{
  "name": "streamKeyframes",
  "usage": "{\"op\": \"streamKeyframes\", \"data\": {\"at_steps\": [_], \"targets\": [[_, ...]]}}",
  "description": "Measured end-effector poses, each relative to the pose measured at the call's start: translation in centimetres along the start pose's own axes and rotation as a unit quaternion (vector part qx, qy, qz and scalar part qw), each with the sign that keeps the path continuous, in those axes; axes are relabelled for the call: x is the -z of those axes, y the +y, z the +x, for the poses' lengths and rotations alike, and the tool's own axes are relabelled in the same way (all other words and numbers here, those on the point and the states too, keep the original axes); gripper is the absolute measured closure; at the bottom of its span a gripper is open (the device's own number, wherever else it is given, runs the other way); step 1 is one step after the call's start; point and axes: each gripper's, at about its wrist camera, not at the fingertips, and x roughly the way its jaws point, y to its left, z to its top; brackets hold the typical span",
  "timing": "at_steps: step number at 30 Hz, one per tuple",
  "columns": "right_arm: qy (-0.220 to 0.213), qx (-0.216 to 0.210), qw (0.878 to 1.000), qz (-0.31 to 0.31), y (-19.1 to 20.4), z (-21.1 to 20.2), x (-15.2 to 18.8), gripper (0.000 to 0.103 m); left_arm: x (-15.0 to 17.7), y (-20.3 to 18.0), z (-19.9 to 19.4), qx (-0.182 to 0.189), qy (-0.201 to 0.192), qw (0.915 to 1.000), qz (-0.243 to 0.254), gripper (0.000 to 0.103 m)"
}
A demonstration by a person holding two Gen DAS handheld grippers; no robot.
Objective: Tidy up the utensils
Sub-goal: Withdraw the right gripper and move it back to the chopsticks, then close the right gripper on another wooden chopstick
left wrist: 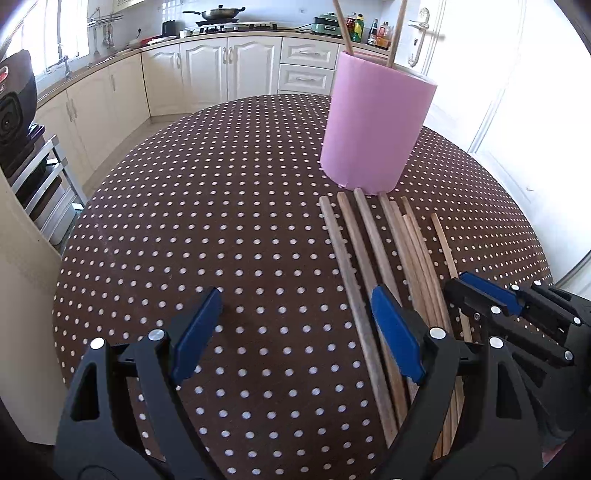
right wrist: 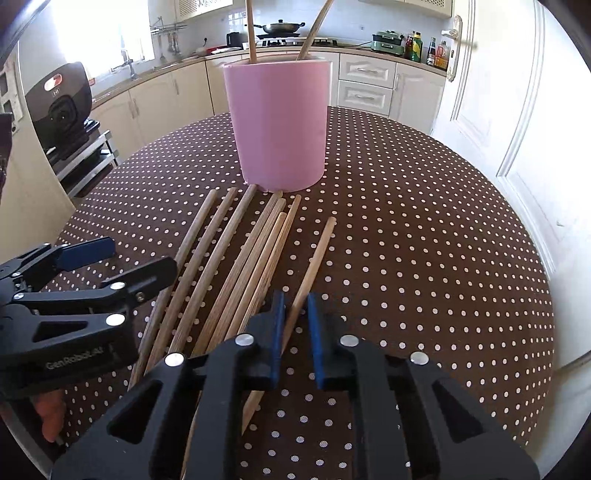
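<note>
Two chopsticks (right wrist: pixel 252 29) are stood in the one pink holder (right wrist: pixel 279 125); eight are laid just near of it. The rightmost chopstick (right wrist: pixel 314 258) is straddled by the nearly clenched right gripper (right wrist: pixel 295 306); the left gripper (left wrist: pixel 295 314) is spread, grasping nothing.

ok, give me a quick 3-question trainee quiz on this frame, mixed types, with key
1. How many chopsticks stand in the pink holder? A) one B) two C) four
2. True or false: the left gripper has its fingers wide apart.
3. Fill in: the lone chopstick, lying apart from the bunch, runs between the fingers of the ___ gripper.

Key: 1 B; 2 true; 3 right, the right gripper.
</note>
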Motion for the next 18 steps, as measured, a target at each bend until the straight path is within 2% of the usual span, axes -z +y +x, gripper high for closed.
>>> {"op": "streamKeyframes", "data": {"at_steps": [6, 9, 11, 13, 15, 18], "targets": [[-0.001, -0.013, 1.000, 0.007, -0.5, -0.1, -0.1, 0.096, -0.6, -0.9, 1.0, -0.013, 0.003, 0.9999, -0.001, 0.021], [-0.001, -0.021, 1.000, 0.011, -0.7, 0.0, -0.1, 0.098, -0.9, -0.8, 1.4, -0.007, 0.004, 1.0000, -0.005, 0.022], [-0.001, -0.024, 1.000, 0.015, -0.9, -0.1, -0.1, 0.098, -1.1, -0.8, 1.6, 0.008, 0.001, 0.9999, -0.006, 0.032], [-0.001, -0.025, 1.000, 0.016, -0.9, -0.1, -0.1, 0.098, -1.5, -0.3, 1.8, 0.011, -0.001, 0.9999, -0.006, 0.054], [-0.001, -0.024, 1.000, 0.015, -1.0, -0.1, -0.1, 0.098, -1.8, -0.2, 2.0, 0.019, -0.001, 0.9998, -0.002, 0.063], [-0.002, -0.023, 1.000, 0.016, -1.0, -0.2, -0.1, 0.098, -2.0, -0.1, 2.1, 0.018, 0.001, 0.9998, 0.008, 0.066]]}}
